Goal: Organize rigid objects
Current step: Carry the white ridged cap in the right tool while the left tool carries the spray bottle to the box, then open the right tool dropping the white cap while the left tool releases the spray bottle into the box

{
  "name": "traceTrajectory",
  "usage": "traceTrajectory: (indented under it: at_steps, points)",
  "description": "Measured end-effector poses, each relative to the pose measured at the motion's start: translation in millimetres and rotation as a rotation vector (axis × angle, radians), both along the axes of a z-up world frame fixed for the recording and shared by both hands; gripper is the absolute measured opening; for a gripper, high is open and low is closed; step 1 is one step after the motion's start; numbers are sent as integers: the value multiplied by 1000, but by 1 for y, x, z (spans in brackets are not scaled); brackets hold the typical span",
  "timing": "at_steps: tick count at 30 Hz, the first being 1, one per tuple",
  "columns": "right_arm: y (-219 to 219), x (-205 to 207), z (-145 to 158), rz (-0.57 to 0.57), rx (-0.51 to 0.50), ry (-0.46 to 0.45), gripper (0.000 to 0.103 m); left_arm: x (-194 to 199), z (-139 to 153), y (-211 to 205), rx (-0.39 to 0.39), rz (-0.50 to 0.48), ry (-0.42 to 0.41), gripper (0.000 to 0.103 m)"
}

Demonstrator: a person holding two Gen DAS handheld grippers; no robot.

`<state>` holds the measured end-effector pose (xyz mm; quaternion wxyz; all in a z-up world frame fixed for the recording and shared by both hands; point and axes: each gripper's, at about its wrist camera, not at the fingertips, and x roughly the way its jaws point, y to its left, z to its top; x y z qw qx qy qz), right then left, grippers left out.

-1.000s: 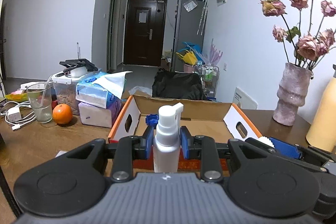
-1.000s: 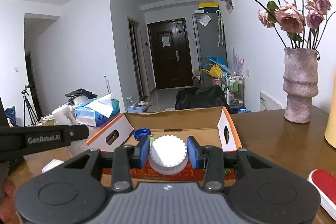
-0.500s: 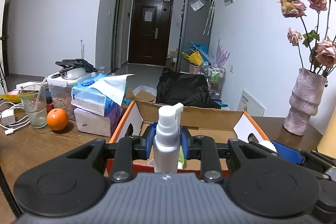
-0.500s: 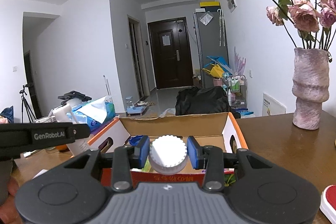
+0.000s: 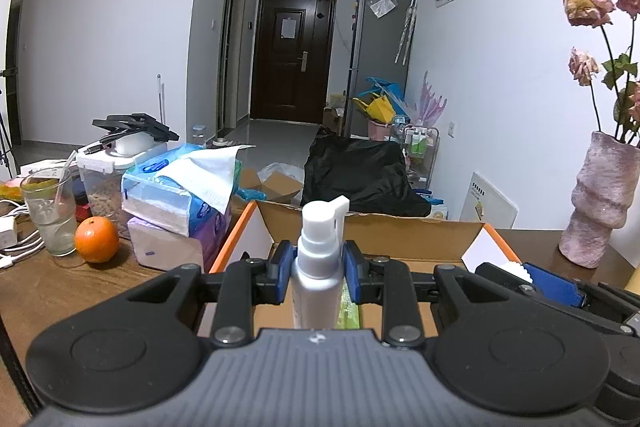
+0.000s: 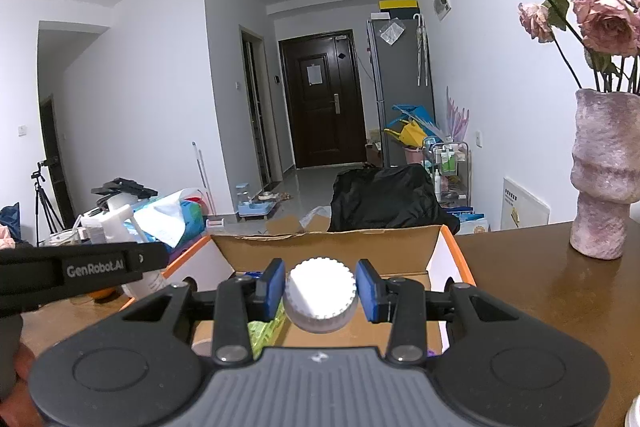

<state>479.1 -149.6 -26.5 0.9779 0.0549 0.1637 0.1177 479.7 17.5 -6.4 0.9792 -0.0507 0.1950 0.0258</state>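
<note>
Two handheld grippers hang over one open cardboard box [image 5: 372, 227] on a wooden table [image 6: 552, 291], each carrying one item. The left gripper [image 5: 316, 273] clamps its blue pads on the neck of one upright white spray bottle [image 5: 318, 267], held just above the box's near side; the right gripper [image 6: 320, 291] pinches one white ribbed-cap jar [image 6: 320, 297] over the same box. Neither item is in the box yet, so both drops remain to be made. Inside the box, something green [image 6: 264, 333] and a blue piece [image 6: 252, 273] already lie, suggesting the sorting is partly done. Left of the box sit one orange [image 5: 97, 239], one glass [image 5: 50, 213] and two stacked tissue packs [image 5: 180, 211]; right of it stands one vase [image 6: 604, 179] of dried roses.
</note>
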Motion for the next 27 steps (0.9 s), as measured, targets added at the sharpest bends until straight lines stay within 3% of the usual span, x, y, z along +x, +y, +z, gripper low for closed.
traceTrajectory:
  at_steps: [27]
  points:
    - [7, 62, -12, -19, -69, 62, 38, 70, -18, 10, 30, 23, 67, 28]
